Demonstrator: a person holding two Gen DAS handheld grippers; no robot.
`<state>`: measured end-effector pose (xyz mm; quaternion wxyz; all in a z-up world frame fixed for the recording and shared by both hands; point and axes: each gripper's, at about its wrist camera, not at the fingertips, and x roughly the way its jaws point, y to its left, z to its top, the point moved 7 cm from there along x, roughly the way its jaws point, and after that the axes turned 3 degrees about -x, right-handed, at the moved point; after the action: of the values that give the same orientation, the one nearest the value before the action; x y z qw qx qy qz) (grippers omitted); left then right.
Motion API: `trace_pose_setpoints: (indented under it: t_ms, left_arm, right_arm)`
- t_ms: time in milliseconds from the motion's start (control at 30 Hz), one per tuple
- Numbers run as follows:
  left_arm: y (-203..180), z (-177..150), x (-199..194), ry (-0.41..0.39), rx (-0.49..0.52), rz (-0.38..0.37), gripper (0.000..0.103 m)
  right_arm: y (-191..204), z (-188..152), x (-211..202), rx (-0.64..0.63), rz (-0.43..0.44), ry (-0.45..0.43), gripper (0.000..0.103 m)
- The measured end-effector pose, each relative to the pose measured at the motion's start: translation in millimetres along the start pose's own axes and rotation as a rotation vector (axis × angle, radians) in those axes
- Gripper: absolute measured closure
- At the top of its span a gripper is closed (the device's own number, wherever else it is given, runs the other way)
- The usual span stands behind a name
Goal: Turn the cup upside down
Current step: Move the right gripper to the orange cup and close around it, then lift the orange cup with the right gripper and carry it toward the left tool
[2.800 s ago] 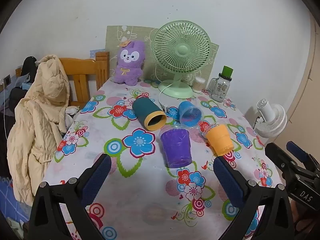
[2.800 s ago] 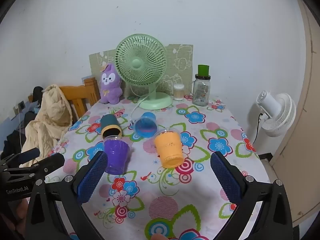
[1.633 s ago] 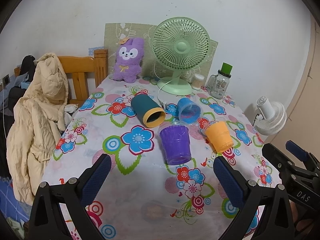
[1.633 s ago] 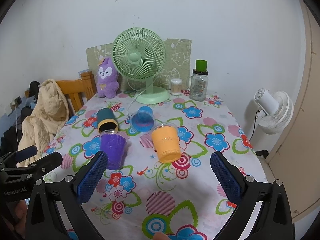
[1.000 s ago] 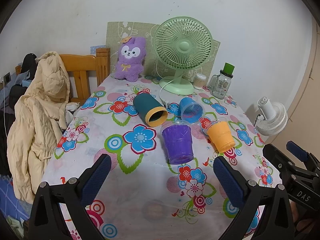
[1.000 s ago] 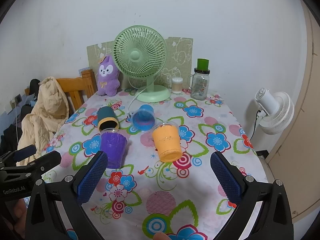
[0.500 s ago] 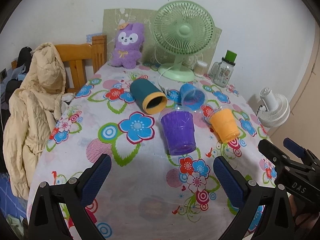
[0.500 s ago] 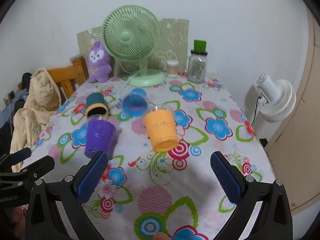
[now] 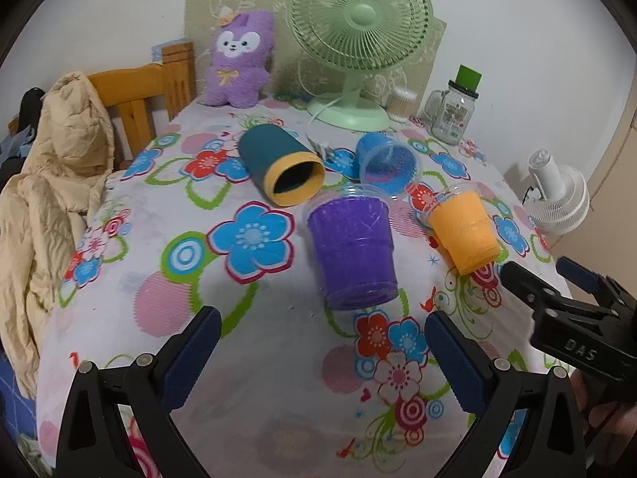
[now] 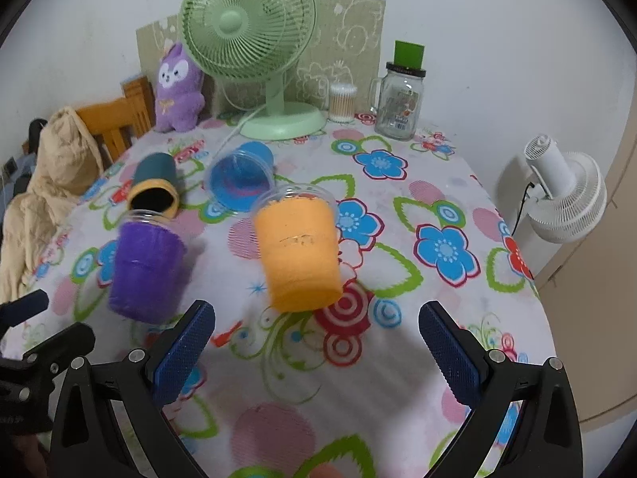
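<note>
Several cups sit on the flowered tablecloth [image 9: 254,358]. A purple cup [image 9: 352,251] and an orange cup [image 9: 464,231] stand upright with clear rims up. A blue cup [image 9: 386,159] and a teal cup with a yellow rim [image 9: 278,165] lie on their sides. My left gripper [image 9: 318,354] is open and empty, just short of the purple cup. My right gripper [image 10: 316,342] is open and empty, just short of the orange cup [image 10: 296,251]. The purple cup [image 10: 145,271] shows at the left of the right wrist view.
A green desk fan [image 9: 358,40], a purple plush toy [image 9: 239,63], a glass jar with a green lid [image 9: 456,111] and a small swab jar [image 10: 342,101] stand at the table's back. A wooden chair with a beige jacket [image 9: 51,183] is left. A white floor fan [image 10: 565,191] is right.
Both grippers have moved forward and lower toward the cups, which now look larger. The cups have not moved. Both grippers stay open.
</note>
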<state>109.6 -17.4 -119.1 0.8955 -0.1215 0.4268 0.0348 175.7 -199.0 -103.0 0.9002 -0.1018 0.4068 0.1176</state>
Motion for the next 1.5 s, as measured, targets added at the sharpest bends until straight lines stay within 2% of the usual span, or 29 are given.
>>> trace_pose_setpoints:
  t_ms: [267,433,533,633,700,733,933,1133,1367,1500]
  left_arm:
    - [-11.3,0.4,23.4,0.051,0.024,0.007,0.0]
    - [-11.8,0.4,29.9,0.065,0.028,0.02,0.0]
    - [-10.4,0.7,31.5,0.067,0.023,0.027,0.0]
    - [-8.3,1.7,32.1,0.067,0.017,0.03,0.0]
    - [-6.0,1.9,31.9,0.065,0.015,0.031,0.0]
    - [-5.3,2.1,31.6,0.065,0.014,0.031,0.0]
    - [0.3,1.6,26.2,0.057,-0.002,0.032,0.0]
    - [2.5,-1.1,15.5,0.044,-0.004,0.025,0.0]
    - [9.8,-11.8,-3.9,0.029,-0.02,0.016,0.0]
    - [13.0,-21.6,-15.5,0.02,-0.023,0.011,0.0]
  right_arm:
    - [-4.9,2.1,50.1,-0.026,0.007,0.09,0.0]
    - [-1.2,3.7,67.3,-0.021,0.043,0.112,0.001]
    - [2.7,5.7,77.1,-0.035,0.063,0.132,0.013]
    - [3.8,7.3,84.6,-0.032,0.078,0.155,0.03]
    - [5.7,7.5,88.1,-0.021,0.109,0.171,0.045]
    - [6.2,7.5,88.8,-0.014,0.122,0.178,0.045]
    - [7.8,9.3,75.9,-0.008,0.124,0.152,0.046]
    - [9.5,11.9,41.6,0.008,0.129,0.093,0.046]
    - [20.1,-2.9,-5.4,0.041,0.156,0.054,0.046]
    - [30.3,-16.8,-19.2,0.045,0.162,0.06,0.046]
